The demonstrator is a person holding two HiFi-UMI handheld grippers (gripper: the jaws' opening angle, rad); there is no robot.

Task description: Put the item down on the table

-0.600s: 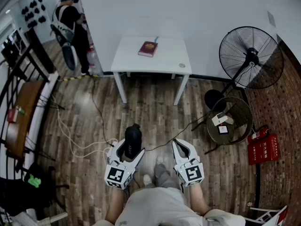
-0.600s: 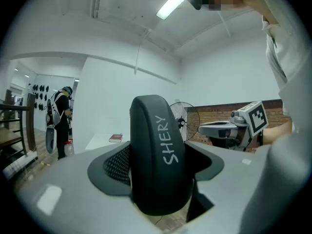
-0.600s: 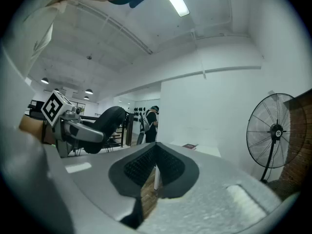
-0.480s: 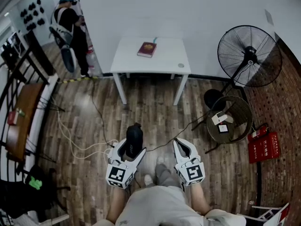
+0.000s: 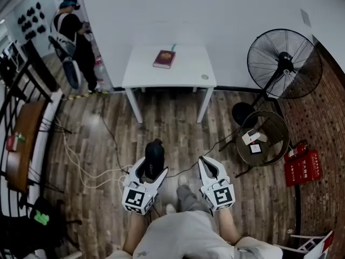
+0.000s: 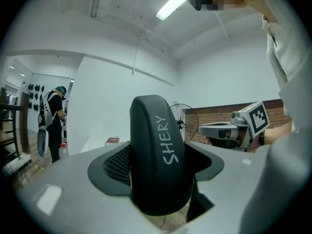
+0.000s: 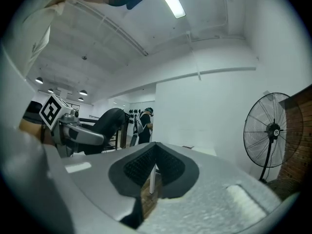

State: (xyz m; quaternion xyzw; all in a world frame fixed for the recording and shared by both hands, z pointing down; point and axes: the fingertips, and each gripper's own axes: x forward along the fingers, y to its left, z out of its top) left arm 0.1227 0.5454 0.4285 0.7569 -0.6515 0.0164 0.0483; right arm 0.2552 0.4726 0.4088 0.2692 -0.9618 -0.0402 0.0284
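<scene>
White table (image 5: 188,69) at wall (image 5: 215,15), wood floor (image 5: 167,123) — left tongs (image 5: 153,166) hold black item (image 5: 154,151).

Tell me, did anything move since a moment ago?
Hardly anything. The left hand-held gripper still holds the black item, the right hand-held gripper stays shut and empty, and the white table with the red book still stands ahead. Only the camera's view drifted slightly.

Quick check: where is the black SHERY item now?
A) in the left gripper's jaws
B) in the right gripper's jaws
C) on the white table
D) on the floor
A: the left gripper is clamped on the black item; the right gripper is shut, empty.
</scene>
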